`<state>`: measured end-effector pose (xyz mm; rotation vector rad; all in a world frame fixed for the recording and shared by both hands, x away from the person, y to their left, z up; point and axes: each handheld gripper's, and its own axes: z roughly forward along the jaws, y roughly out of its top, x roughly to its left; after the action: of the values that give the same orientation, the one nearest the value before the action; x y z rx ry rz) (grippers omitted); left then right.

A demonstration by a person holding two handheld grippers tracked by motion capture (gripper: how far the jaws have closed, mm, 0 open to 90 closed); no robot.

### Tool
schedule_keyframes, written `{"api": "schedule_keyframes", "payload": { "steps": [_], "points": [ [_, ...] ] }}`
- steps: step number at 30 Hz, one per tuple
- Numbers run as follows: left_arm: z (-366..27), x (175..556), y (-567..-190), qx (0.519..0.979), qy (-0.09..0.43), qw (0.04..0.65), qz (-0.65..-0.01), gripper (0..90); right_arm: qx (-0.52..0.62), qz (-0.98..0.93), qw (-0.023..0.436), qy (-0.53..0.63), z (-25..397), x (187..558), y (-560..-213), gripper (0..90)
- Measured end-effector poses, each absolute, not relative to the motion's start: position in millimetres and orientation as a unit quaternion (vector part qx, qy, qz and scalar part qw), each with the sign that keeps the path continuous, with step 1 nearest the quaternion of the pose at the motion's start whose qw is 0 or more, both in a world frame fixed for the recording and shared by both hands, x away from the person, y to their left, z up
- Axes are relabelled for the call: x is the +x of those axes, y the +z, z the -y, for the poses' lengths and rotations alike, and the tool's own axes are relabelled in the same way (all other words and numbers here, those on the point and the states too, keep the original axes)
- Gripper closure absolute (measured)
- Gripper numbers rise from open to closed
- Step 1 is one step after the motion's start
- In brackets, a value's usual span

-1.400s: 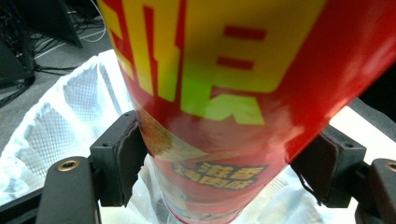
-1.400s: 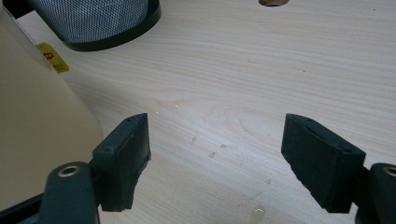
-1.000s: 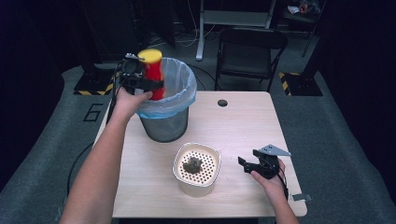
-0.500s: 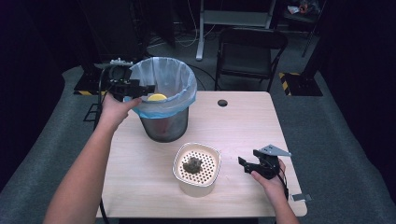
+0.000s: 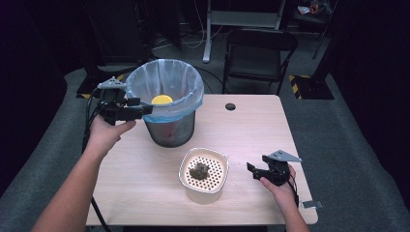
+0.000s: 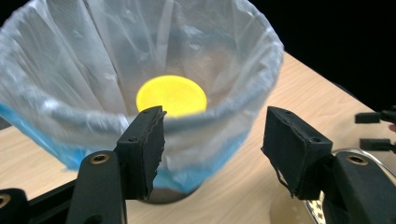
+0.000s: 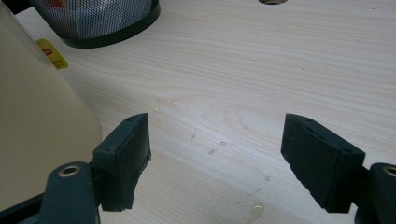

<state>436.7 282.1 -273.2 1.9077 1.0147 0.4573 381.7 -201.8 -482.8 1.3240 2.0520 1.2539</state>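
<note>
Yellow-capped can [image 5: 161,99] inside the lined waste bin [image 5: 167,77], upper left of centre in the high view, only the round yellow top [image 6: 171,94] on show past the plastic liner [image 6: 70,84]. Long axis judged roughly upright or leaning, cap uppermost; red body hidden below the rim, so exact tilt not clear. Lies just beyond and below the left tongs [image 5: 145,109], which hover at the bin's left rim in the upper left of the frame, jaws spread wide and holding nothing. Seen along those jaws in the left gripper view: cap dead ahead, between and above the two black pads [image 6: 148,140], bin rim between pads and cap. Clearly the nearer hand; any further move on the can belongs to it, straight forward and down into the liner. Right tongs [image 5: 252,170] well apart, lower right of the high view, resting low over the desk [image 5: 251,125], also released and empty, just right of the cream perforated basket [image 5: 205,186] with a dark clump [image 5: 198,170] in it. Drop into the bin judged done.
</note>
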Motion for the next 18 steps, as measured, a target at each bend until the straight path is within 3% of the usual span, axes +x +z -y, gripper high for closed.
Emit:
{"api": "schedule_keyframes", "payload": {
  "steps": [18],
  "points": [
    [-304.6, 405.1, -346.6, 0.773, 0.183, 0.445, -0.413, 40.4, 0.474, -0.734, 0.197, 0.443, 202.1, 381.7, -484.5, 23.4]
  ]
}}
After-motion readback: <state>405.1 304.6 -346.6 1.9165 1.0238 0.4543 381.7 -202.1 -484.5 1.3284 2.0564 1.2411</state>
